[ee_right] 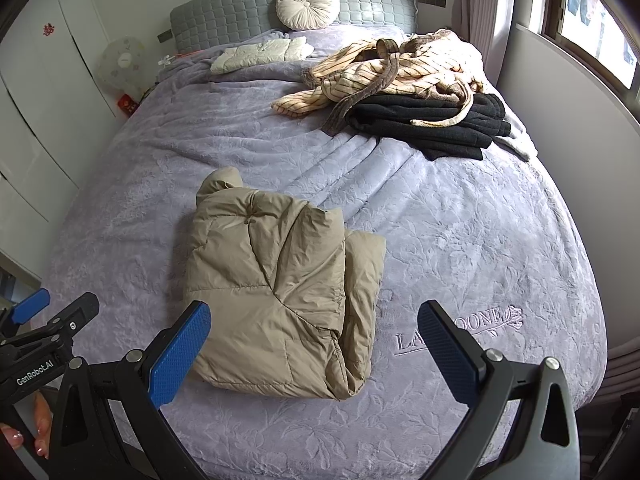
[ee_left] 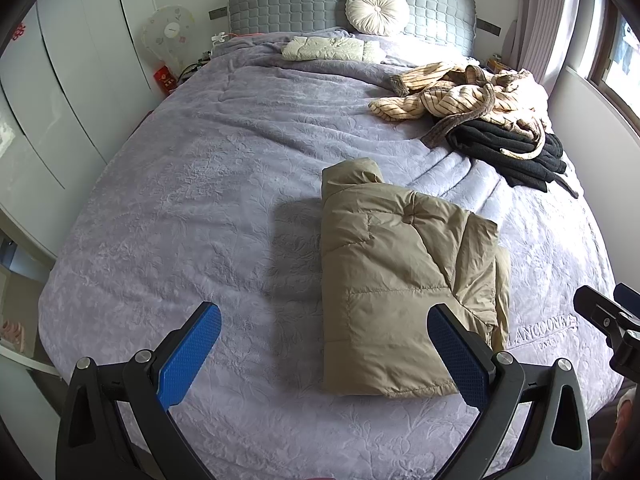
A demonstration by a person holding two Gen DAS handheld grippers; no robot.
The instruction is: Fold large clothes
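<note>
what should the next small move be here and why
Probably reach toward the striped robe heaped unfolded on the black garment. The tan puffer jacket already lies folded on the bed, and both the left gripper and right gripper hang open and empty.

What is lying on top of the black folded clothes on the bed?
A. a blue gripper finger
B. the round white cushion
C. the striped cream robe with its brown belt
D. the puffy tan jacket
C: the striped cream robe drapes over the black folded clothes, its brown belt trailing across them; the puffy tan jacket lies apart, nearer the grippers.
</note>
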